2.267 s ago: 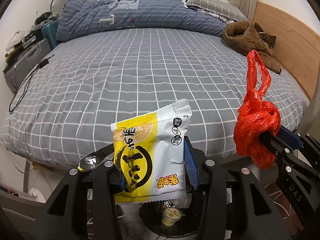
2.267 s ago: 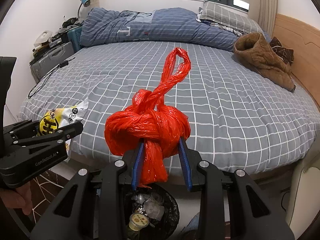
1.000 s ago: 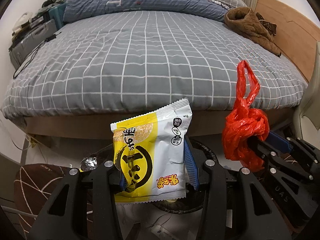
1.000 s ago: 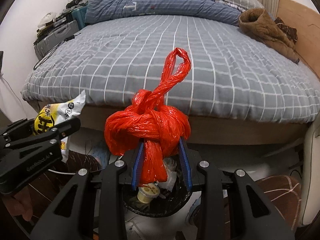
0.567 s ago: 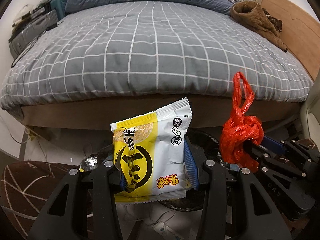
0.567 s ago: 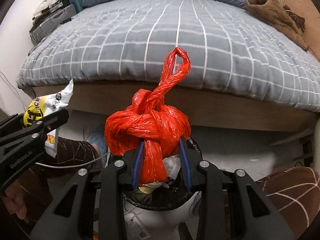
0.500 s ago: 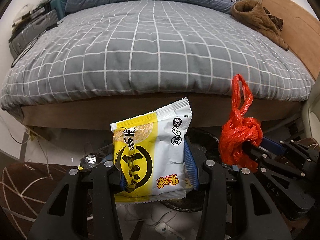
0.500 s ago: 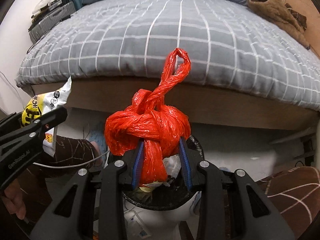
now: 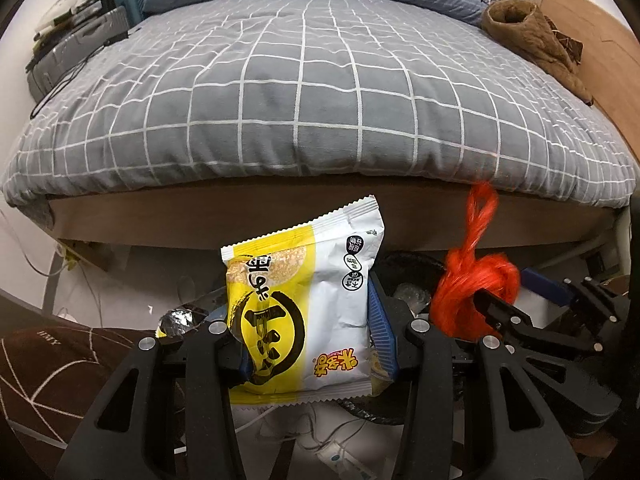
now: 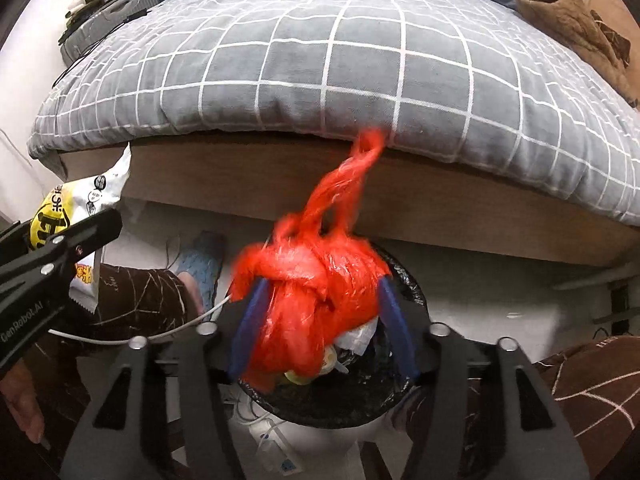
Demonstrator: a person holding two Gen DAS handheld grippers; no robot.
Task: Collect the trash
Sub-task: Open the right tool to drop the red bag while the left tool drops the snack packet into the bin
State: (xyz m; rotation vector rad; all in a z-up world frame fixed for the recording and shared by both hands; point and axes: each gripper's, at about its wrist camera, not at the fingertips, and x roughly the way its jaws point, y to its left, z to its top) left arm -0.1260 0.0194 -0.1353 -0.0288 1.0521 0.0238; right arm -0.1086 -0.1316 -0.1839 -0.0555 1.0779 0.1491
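Observation:
My left gripper [image 9: 308,336] is shut on a yellow and white snack packet [image 9: 304,304], held upright just above the floor by the bed. My right gripper [image 10: 320,328] has its jaws spread apart. The knotted red plastic bag [image 10: 316,300] sits blurred between them, right over the black-lined trash bin [image 10: 404,392]; whether the blue pads still touch it I cannot tell. The bin holds a small cup and clear wrappers. In the left wrist view the red bag [image 9: 476,292] and the bin [image 9: 412,268] are at the right. The packet also shows in the right wrist view [image 10: 80,216].
The bed with a grey checked sheet [image 9: 320,100] overhangs its wooden frame [image 10: 440,204] just behind the bin. A brown coat [image 9: 532,36] lies on the bed's far right. Brown patterned cushions [image 9: 52,368] sit on the floor. White cables [image 10: 132,336] trail beside the bin.
Both grippers have dropped lower toward the bin. My right gripper's jaws have spread apart, and the red bag is blurred and slumping between them. The left still holds the packet.

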